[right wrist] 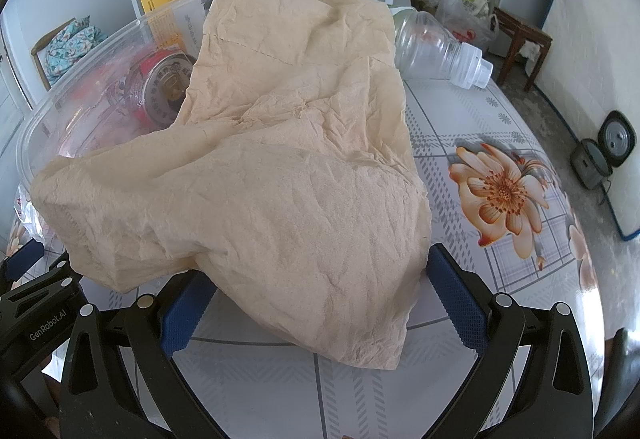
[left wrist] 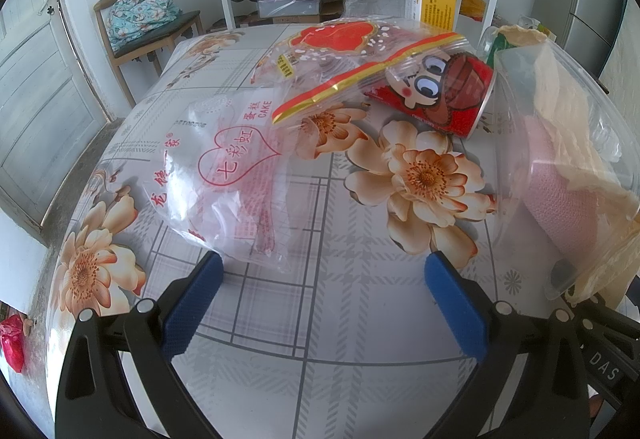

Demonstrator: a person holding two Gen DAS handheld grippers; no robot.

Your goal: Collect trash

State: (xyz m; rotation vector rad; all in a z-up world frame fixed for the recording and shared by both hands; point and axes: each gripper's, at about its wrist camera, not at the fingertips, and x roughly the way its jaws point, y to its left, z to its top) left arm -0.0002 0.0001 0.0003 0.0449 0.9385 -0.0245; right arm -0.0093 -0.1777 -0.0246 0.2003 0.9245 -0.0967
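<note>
**Trash spread over the flowered table, both grippers empty**

A crumpled tan paper sheet [right wrist: 280, 175] drapes over the rim of a clear plastic tub [right wrist: 80, 79], its lower edge lying between the right gripper [right wrist: 320, 299]'s 2 spread fingers, which do not pinch it. A clear cake bag [left wrist: 232, 175], a red can [left wrist: 448, 91] and a clear bottle [right wrist: 440, 47] lie on the table [left wrist: 340, 299]. The left gripper [left wrist: 324, 303] hovers with fingers apart, just short of the bag.

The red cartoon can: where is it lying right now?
Left wrist view, right of centre: the red can lies on its side between the red-gold wrapper and the clear container.
</note>
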